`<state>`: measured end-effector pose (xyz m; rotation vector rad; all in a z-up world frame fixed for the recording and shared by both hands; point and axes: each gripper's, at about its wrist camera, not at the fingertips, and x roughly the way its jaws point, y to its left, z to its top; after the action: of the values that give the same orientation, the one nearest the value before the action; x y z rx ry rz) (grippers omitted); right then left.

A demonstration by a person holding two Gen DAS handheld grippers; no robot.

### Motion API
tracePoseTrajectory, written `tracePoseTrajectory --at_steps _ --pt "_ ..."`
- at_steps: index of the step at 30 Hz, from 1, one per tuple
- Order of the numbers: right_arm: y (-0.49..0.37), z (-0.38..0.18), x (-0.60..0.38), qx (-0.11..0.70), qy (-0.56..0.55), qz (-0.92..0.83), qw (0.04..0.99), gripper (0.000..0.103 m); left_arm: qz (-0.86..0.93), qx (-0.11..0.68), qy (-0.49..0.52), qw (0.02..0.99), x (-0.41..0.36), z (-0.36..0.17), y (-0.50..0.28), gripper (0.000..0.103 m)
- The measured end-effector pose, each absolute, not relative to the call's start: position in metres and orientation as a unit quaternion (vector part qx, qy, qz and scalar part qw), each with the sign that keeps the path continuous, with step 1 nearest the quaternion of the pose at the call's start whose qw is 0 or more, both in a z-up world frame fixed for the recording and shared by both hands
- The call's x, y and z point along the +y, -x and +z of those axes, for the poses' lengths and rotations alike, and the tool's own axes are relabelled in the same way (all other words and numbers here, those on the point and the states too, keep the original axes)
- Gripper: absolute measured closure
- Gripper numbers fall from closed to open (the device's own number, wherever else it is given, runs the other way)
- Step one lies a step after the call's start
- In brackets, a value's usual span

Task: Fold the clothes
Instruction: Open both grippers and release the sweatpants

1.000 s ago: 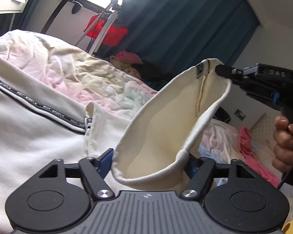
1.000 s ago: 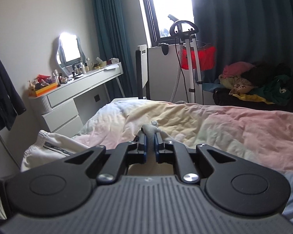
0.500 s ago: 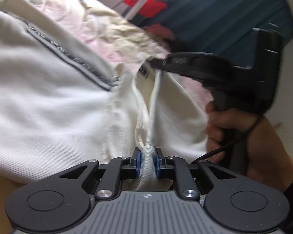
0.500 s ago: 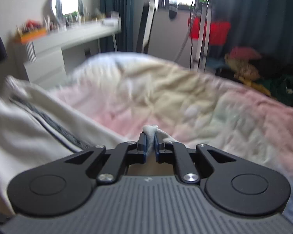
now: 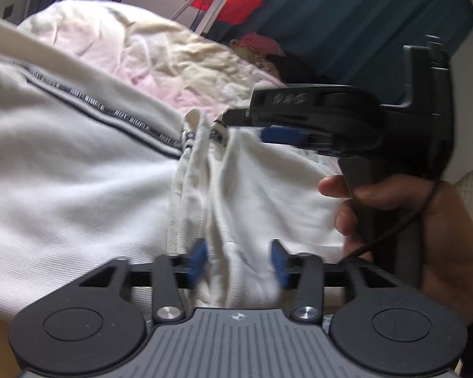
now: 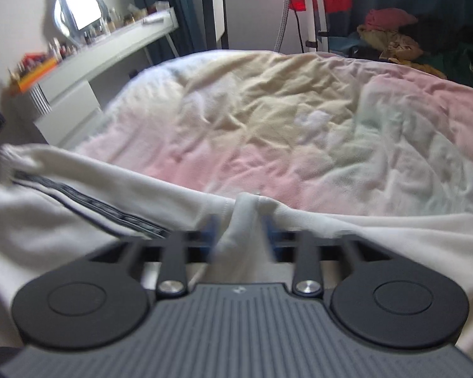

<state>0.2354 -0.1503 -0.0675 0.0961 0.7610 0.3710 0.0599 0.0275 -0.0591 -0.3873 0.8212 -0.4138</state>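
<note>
— Where is the cream sweatshirt (image 5: 78,163) lying?
— It is resting on the pastel bedspread (image 6: 299,119), cuff folded across its body.
— And the tongs?
— Left gripper (image 5: 238,260) and right gripper (image 6: 239,236) are both standing spread, releasing it, I reckon.

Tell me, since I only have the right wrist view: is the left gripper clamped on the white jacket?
Observer: No. The left gripper is open, its fingers apart, with a bunched ridge of the white jacket lying loose between them.
Operator: Where does it sit relative to the right gripper?
Observer: Close. The right gripper reaches in from the side just beyond it, its tip near the end of the jacket's dark zipper stripe.
</note>
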Motion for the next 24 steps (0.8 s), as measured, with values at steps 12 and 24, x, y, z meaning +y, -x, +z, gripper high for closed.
tracePoseTrajectory --at_steps 12,24 --pt "-0.096 -0.003 -0.195 0.264 -0.042 0.130 0.955 0.019 -0.149 0.286 0.068 0.944 0.025 -0.012 0.010 0.001" --pt "-0.017 -0.025 -0.240 0.224 -0.106 0.056 0.967 0.019 -0.149 0.269 0.068 0.949 0.018 0.000 0.029 0.000"
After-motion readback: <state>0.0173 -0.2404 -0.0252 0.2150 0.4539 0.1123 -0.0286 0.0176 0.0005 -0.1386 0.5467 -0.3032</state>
